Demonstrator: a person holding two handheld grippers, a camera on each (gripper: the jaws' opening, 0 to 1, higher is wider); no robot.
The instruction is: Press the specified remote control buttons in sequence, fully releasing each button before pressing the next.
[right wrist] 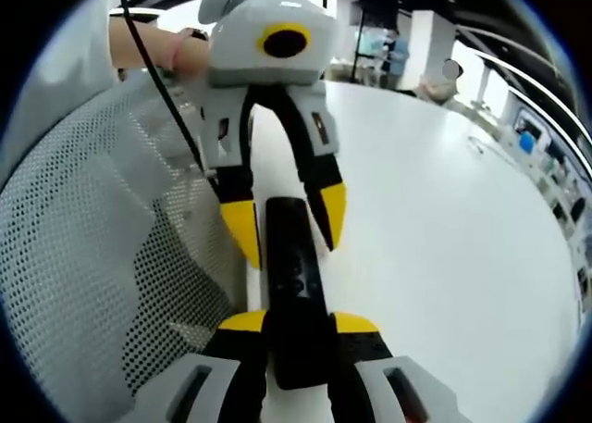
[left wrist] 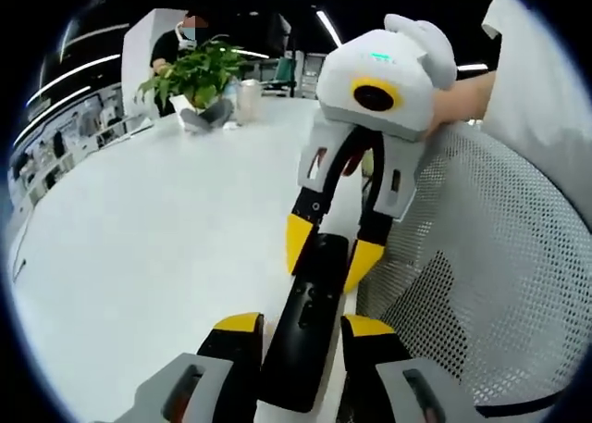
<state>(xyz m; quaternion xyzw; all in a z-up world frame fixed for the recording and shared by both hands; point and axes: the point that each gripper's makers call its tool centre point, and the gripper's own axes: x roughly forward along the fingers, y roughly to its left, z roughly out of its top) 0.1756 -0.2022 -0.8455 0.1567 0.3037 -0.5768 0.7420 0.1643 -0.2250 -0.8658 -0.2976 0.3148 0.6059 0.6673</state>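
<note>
White table (left wrist: 139,238), lit office behind; both hand-held grippers pinching black remote (left wrist: 310,321) ends.

Left two-jaw gripper (left wrist: 302,323), black with yellow tips, closed on the near end of a black remote control (left wrist: 308,317), jaws rising upright from below. Right two-jaw gripper (right wrist: 301,323), white-bodied with yellow-tipped black jaws, clamped on the remote's opposite end, facing the left head-on. Bare hand (right wrist: 176,53) wrapped behind the left gripper's white body.
</note>
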